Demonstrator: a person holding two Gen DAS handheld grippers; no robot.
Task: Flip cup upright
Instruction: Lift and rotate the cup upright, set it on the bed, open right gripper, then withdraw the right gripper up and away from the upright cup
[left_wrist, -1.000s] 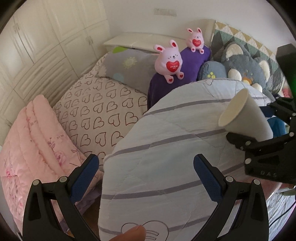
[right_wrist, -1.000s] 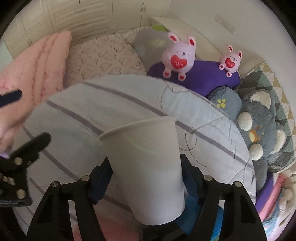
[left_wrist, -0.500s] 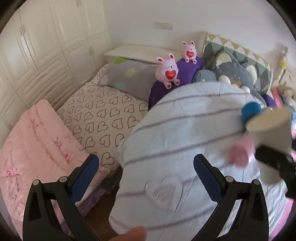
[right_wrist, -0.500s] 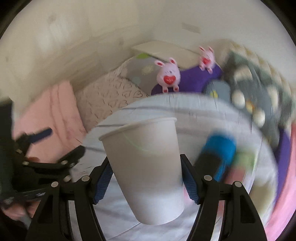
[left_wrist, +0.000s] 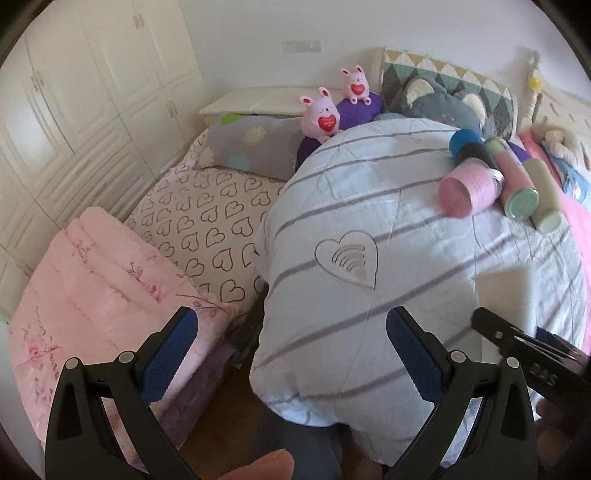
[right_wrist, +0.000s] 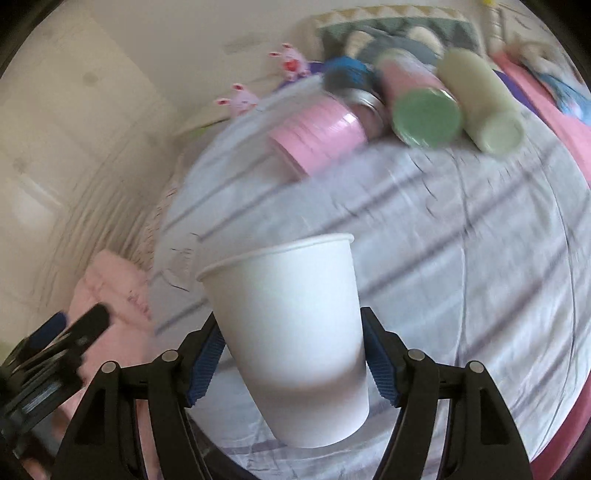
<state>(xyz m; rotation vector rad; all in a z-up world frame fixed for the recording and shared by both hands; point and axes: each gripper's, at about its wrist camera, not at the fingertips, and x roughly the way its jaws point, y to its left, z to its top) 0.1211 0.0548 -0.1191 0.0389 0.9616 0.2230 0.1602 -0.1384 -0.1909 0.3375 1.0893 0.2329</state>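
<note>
Right gripper (right_wrist: 291, 354) clamped on the white paper cup (right_wrist: 291, 332): the blue pads (right_wrist: 205, 360) press the cup's wall on both sides at about mid-height, its narrower base reaching down past the fingertips toward the camera, its rolled rim on top, tilted a little left. Cup held in the air above the striped grey-white quilt (right_wrist: 461, 258); mouth faces up and away from the lens, inside not visible. Right wrist view is motion-blurred beyond the cup. At the quilt's far edge, a cluster of bottles lying on their sides, touching one another: pink bottle (right_wrist: 317, 136), green-capped bottle (right_wrist: 424, 110), pale green bottle (right_wrist: 484, 107), and a blue-and-black one (right_wrist: 347, 75) behind. Left gripper (left_wrist: 288, 354) spread wide with nothing between its blue pads (left_wrist: 168, 356), hovering over the near edge of the same quilt (left_wrist: 369, 221). From the left wrist view, one black finger of the right gripper (left_wrist: 524, 350) enters at lower right; the cup cannot be made out there. Folded pink blanket (left_wrist: 96, 288) lower left, heart-print sheet (left_wrist: 207, 218) beyond it, two pink plush rabbits (left_wrist: 321, 118) at the headboard end.
</note>
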